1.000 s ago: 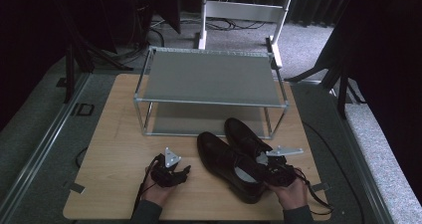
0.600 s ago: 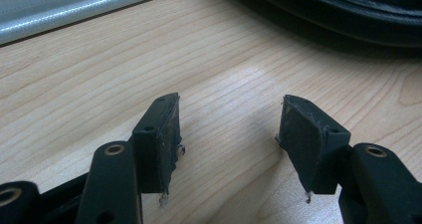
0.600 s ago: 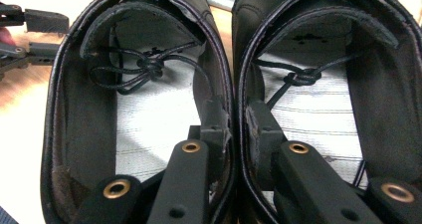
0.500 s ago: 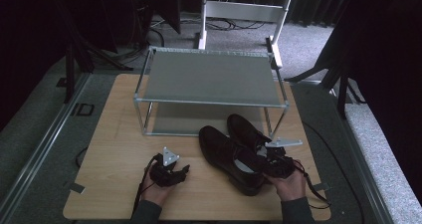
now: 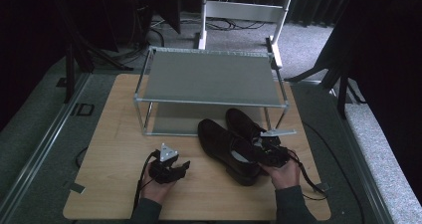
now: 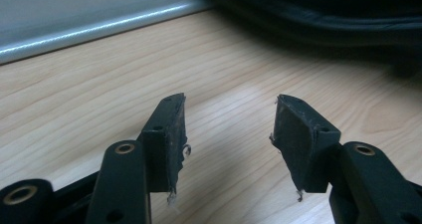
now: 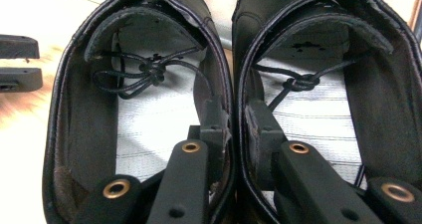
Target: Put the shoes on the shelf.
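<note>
Two black lace-up shoes (image 5: 221, 142) lie side by side on the wooden table (image 5: 114, 134), toes toward the metal rack (image 5: 209, 77). My right gripper (image 5: 266, 154) is shut on their touching inner walls. In the right gripper view one finger sits inside the left shoe (image 7: 84, 109) and the other inside the right shoe (image 7: 378, 94), gripper (image 7: 234, 109) pinching both walls together. My left gripper (image 5: 174, 168) rests low over bare wood left of the shoes. Its jaws have just been closing and stand apart with nothing between them (image 6: 229, 119).
The two-shelf rack stands at the table's far half; its lower rail (image 6: 99, 27) crosses the left gripper view. A shoe's dark side (image 6: 323, 15) lies beyond the left jaws. The left gripper's fingers (image 7: 17, 62) appear at the right gripper view's left edge. A white stand (image 5: 239, 10) is behind the table.
The right hand and the shoe pair have shifted a little toward the rack. The left hand has stayed where it was.
</note>
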Motion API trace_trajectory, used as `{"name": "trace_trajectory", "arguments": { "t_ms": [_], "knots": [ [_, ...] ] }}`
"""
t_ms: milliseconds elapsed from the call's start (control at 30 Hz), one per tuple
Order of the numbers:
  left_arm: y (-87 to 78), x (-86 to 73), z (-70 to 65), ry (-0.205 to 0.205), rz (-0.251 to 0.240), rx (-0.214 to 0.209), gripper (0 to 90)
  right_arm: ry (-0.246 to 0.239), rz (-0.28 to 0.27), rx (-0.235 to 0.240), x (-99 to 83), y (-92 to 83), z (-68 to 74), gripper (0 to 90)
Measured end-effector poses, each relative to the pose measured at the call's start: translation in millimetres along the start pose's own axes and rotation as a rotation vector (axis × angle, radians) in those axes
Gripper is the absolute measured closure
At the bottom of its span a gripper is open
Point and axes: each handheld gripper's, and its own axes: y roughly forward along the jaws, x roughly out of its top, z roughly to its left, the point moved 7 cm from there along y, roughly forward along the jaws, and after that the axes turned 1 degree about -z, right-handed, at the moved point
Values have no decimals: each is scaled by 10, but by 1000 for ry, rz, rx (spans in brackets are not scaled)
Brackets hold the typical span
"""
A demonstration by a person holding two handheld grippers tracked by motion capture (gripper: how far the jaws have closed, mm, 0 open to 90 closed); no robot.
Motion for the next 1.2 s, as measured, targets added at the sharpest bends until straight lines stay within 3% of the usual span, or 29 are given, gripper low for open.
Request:
{"name": "trace_trajectory", "arguments": {
  "t_ms": [133,467,1100,1133,1200],
  "knots": [
    [37,100,-95,22,-5,-13,479,8,-8,-2,79,68,10,805],
    [93,260,-183,27,-16,-19,504,19,-22,-6,219,149,13,804],
    [178,458,-367,60,-31,-48,534,39,-58,-42,434,384,60,804],
    [192,486,-409,93,-34,-45,543,56,-66,-40,449,419,60,804],
    [213,510,-462,103,-34,-52,564,67,-72,-44,455,450,63,804]
  ]
}}
